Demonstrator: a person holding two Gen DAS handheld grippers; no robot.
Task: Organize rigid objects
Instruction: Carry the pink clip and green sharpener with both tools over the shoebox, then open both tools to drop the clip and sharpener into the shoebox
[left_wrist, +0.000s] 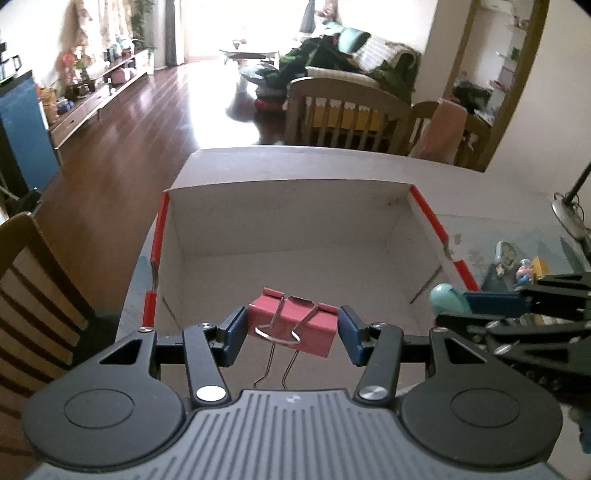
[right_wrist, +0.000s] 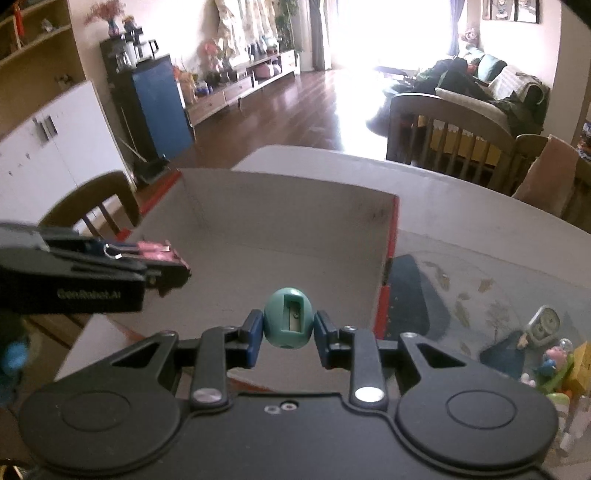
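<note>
- Fingers (left_wrist: 236, 332) of the left gripper (left_wrist: 291, 326) are closed on a pink binder clip (left_wrist: 295, 325), blue pads pressing its two ends; the clip's wire handles hang back toward the gripper body.
- Fingers (right_wrist: 251, 338) of the right gripper (right_wrist: 288, 330) are drawn in narrow on a teal egg-shaped pencil sharpener (right_wrist: 288, 323), its blade slot facing the camera.
- Both held things hang over the near edge of an open white box (left_wrist: 288, 221) with red-trimmed side rims, its floor showing bare just ahead of the fingers.
- Seen from the left wrist, the right gripper sits just to the right of the left fingers, level with them, the sharpener's round end poking out over the box's right rim.
- To the right of the right fingers, on the bench (right_wrist: 480, 221), stands a small cluster of toy figures (right_wrist: 543, 332).
- Beyond the box, past the bench's far edge, stand wooden chairs (left_wrist: 343, 110), then a dark wood floor and a sofa by a bright window.
</note>
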